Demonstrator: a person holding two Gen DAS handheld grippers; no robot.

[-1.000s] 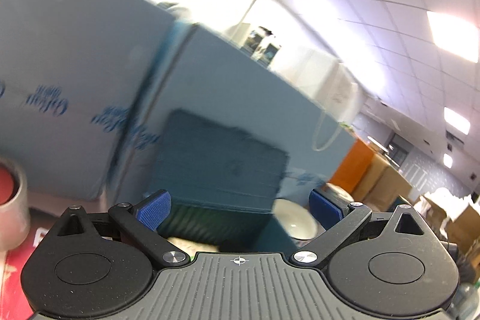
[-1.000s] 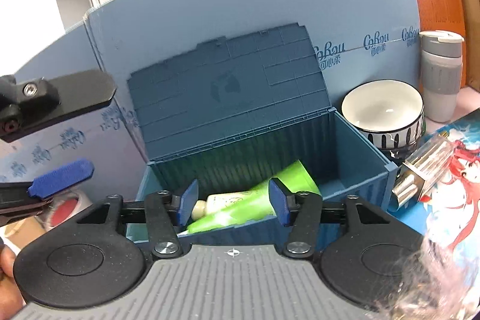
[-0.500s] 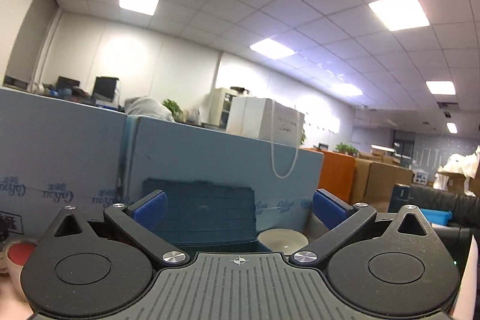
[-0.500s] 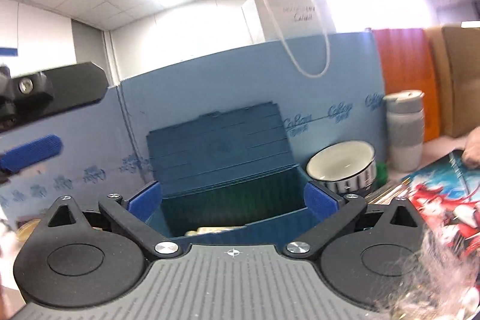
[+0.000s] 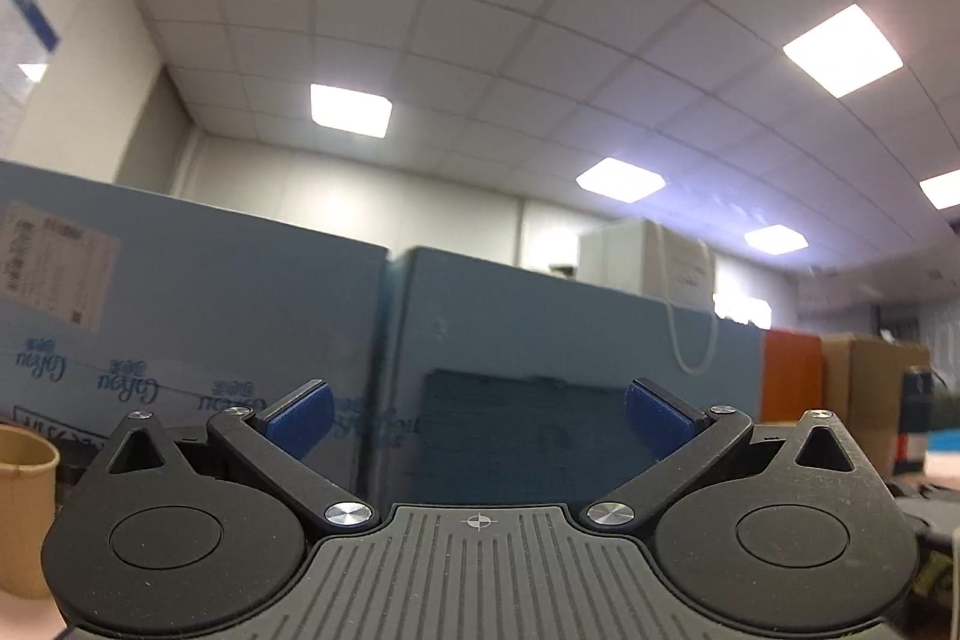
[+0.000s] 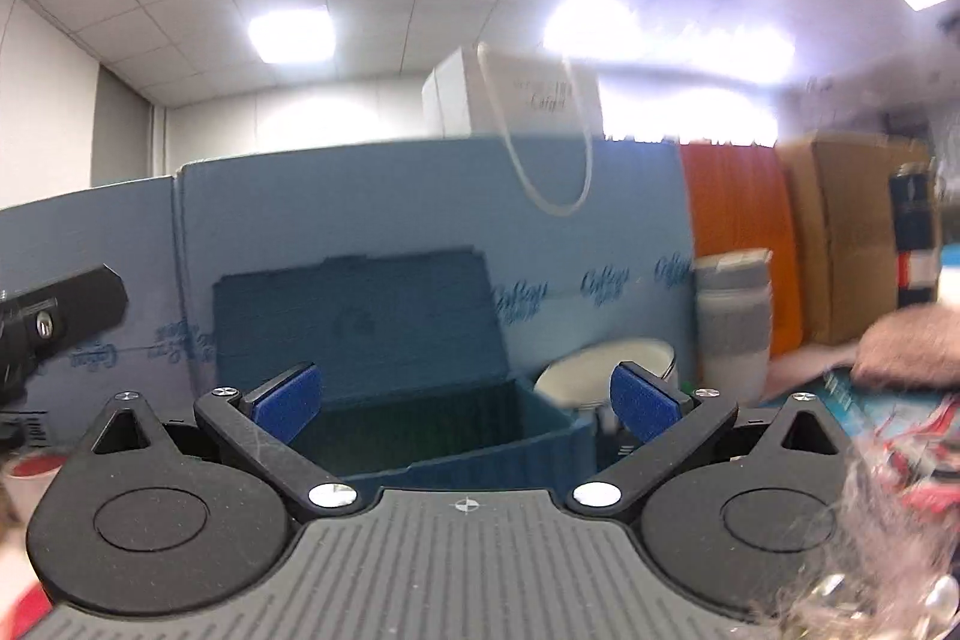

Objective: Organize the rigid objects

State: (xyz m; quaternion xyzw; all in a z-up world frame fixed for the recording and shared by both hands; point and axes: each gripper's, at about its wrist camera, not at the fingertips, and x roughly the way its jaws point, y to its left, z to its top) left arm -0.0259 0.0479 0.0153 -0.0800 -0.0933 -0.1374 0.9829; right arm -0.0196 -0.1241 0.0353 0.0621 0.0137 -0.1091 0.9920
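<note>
Office ceiling panels overhead, blue storage box (image 6: pixel 420 400) lid up at frame centre, right claw (image 6: pixel 462 397) spread empty, left claw (image 5: pixel 477 415) spread empty

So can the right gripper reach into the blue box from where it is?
Probably yes. The right gripper has its fingers wide apart and empty, the blue box sits straight ahead with its lid up, and nothing stands between them.
</note>
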